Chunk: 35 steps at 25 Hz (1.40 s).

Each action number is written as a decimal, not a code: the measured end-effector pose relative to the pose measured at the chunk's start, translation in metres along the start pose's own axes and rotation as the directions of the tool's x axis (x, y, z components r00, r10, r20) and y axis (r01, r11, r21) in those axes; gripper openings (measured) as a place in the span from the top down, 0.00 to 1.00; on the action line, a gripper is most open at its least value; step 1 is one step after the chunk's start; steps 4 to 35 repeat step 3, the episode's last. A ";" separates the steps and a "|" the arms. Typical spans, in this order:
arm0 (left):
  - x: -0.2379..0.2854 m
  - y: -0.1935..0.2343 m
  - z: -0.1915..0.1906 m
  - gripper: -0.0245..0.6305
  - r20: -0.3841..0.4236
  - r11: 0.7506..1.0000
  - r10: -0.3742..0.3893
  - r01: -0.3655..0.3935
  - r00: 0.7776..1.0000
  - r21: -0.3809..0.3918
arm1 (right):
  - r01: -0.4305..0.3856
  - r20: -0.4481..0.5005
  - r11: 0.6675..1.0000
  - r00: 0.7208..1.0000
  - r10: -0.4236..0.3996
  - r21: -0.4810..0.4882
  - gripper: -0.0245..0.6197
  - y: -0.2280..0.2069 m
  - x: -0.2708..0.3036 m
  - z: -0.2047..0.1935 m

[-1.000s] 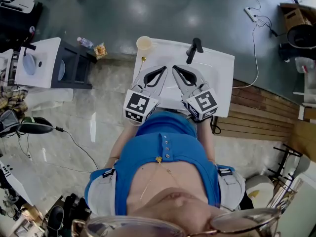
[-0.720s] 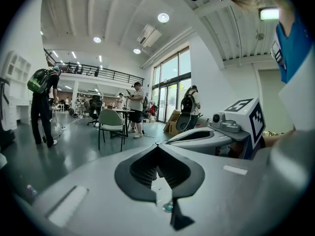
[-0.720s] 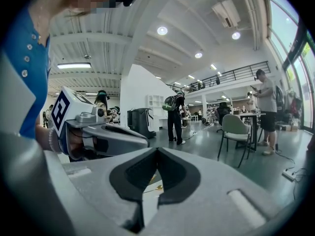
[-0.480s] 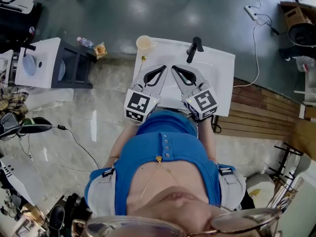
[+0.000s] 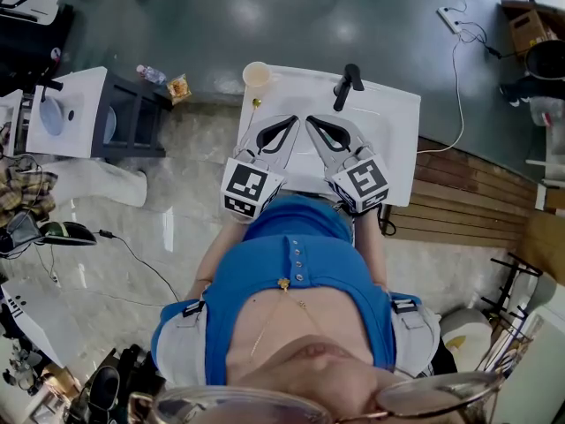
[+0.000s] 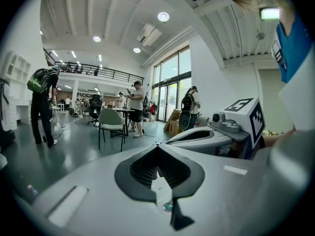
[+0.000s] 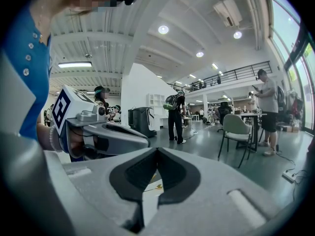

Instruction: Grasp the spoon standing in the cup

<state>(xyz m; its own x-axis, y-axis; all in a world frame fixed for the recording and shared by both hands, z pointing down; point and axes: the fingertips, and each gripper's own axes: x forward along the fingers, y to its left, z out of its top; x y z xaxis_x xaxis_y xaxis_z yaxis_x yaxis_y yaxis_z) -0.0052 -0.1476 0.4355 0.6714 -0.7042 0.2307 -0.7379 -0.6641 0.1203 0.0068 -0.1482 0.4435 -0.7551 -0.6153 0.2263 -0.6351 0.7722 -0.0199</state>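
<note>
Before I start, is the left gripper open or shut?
Shut. The left gripper shows its jaw tips touching, nothing between them.

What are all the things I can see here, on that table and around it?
Rectangular white table: one, white, in front of the person.
Round pale cup: one, yellowish, table's far left corner.
Small gold spoon-like piece: one, gold, on the table just nearer than the cup.
Black handle-shaped object: one, black, table's far middle.
Clear plastic bottle: one, clear, left of the table.
Brown cardboard box: one, brown, far right.
Blue shirt: one, blue, on the person.
Left gripper: one, grey, shut and empty, over the table.
Right gripper: one, grey, shut and empty, beside it.
</note>
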 end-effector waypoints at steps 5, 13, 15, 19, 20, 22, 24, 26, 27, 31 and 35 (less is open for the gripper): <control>0.003 0.001 0.000 0.96 -0.001 1.000 0.001 -0.001 1.000 0.000 | -0.003 -0.001 1.000 1.000 0.003 0.001 0.96 -0.002 0.000 -0.001; 0.003 0.001 0.000 0.96 -0.001 1.000 0.001 -0.001 1.000 0.000 | -0.003 -0.001 1.000 1.000 0.003 0.001 0.96 -0.002 0.000 -0.001; 0.003 0.001 0.000 0.96 -0.001 1.000 0.001 -0.001 1.000 0.000 | -0.003 -0.001 1.000 1.000 0.003 0.001 0.96 -0.002 0.000 -0.001; 0.003 0.001 0.000 0.96 -0.001 1.000 0.001 -0.001 1.000 0.000 | -0.003 -0.001 1.000 1.000 0.003 0.001 0.96 -0.002 0.000 -0.001; 0.003 0.001 0.000 0.96 -0.001 1.000 0.001 -0.001 1.000 0.000 | -0.003 -0.001 1.000 1.000 0.003 0.001 0.96 -0.002 0.000 -0.001; 0.003 0.001 0.000 0.96 -0.001 1.000 0.001 -0.001 1.000 0.000 | -0.003 -0.001 1.000 1.000 0.003 0.001 0.96 -0.002 0.000 -0.001; 0.003 0.001 0.000 0.96 -0.001 1.000 0.001 -0.001 1.000 0.000 | -0.003 -0.001 1.000 1.000 0.003 0.001 0.96 -0.002 0.000 -0.001; 0.003 0.001 0.000 0.96 -0.001 1.000 0.001 -0.001 1.000 0.000 | -0.003 -0.001 1.000 1.000 0.003 0.001 0.96 -0.002 0.000 -0.001; 0.003 0.001 0.000 0.96 -0.001 1.000 0.001 -0.001 1.000 0.000 | -0.003 -0.001 1.000 1.000 0.003 0.001 0.96 -0.002 0.000 -0.001; 0.003 0.001 0.000 0.96 -0.001 1.000 0.001 -0.001 1.000 0.000 | -0.003 -0.001 1.000 1.000 0.003 0.001 0.96 -0.002 0.000 -0.001; 0.003 0.001 0.000 0.96 -0.001 1.000 0.001 -0.001 1.000 0.000 | -0.003 -0.001 1.000 1.000 0.003 0.001 0.96 -0.002 0.000 -0.001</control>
